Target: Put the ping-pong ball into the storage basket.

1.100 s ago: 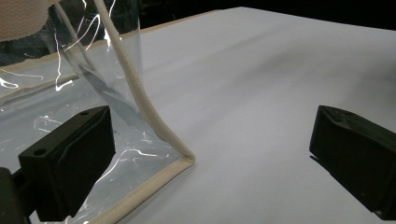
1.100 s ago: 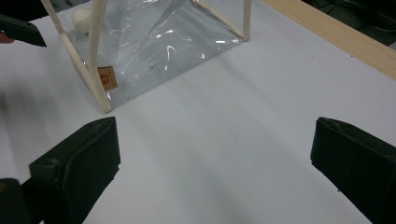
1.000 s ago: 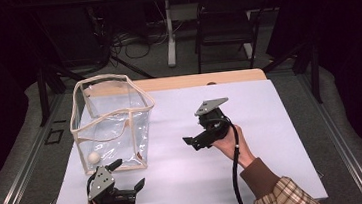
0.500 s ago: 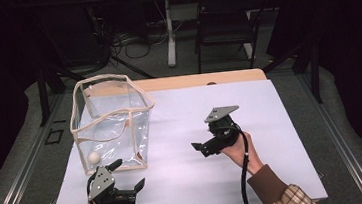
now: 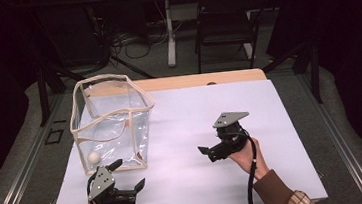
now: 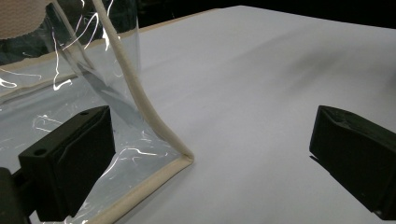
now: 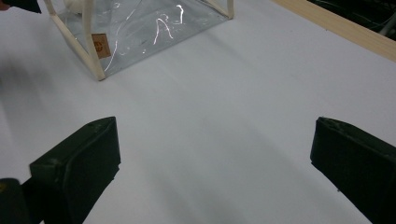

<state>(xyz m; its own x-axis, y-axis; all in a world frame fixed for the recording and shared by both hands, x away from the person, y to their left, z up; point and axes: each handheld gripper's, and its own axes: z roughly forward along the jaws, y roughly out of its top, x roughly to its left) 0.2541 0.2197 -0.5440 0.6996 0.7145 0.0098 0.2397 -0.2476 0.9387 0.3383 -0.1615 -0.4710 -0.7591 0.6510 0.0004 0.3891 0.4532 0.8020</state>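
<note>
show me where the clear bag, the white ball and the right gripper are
clear bag (image 5: 116, 133), high view, on its transparent front wall.
white ball (image 5: 93, 157), high view, on the ball's middle, inside the bag.
right gripper (image 5: 204, 152), high view, midway between its open fingertips.

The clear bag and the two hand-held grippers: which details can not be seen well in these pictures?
- White ball in the clear bag: in the high view too small to tell its material.
- Tag on the bag: in the right gripper view too small and blurred to read.
- Bag top: cut off by the upper edge in the left gripper view.
- Person's left hand: cut off by the bottom edge in the high view, behind the left hand-held gripper.
</note>
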